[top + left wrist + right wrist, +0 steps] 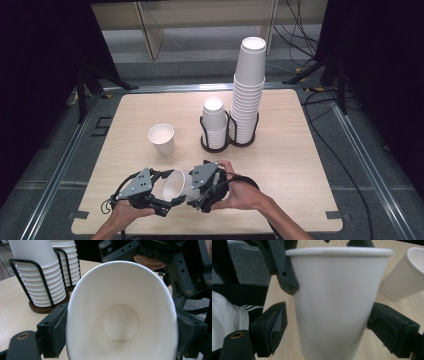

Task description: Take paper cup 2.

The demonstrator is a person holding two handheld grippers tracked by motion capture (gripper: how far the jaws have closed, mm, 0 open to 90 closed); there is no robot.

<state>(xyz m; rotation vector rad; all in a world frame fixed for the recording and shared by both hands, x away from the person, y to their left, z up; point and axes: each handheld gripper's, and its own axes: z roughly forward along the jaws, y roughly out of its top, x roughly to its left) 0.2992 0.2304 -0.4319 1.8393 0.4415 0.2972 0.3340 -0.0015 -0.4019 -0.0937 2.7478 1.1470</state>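
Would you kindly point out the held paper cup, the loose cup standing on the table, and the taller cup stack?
held paper cup [120, 322]: left gripper view, inside bottom.
loose cup [162, 138]: high view, side wall.
taller cup stack [248, 90]: high view, mid-stack.

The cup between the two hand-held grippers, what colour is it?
The cup is plain white, inside and out; the left gripper view shows it best.

Even overhead light on the pale wooden tabletop; dark surroundings; soft shadows; close white paper cup slightly blurred.
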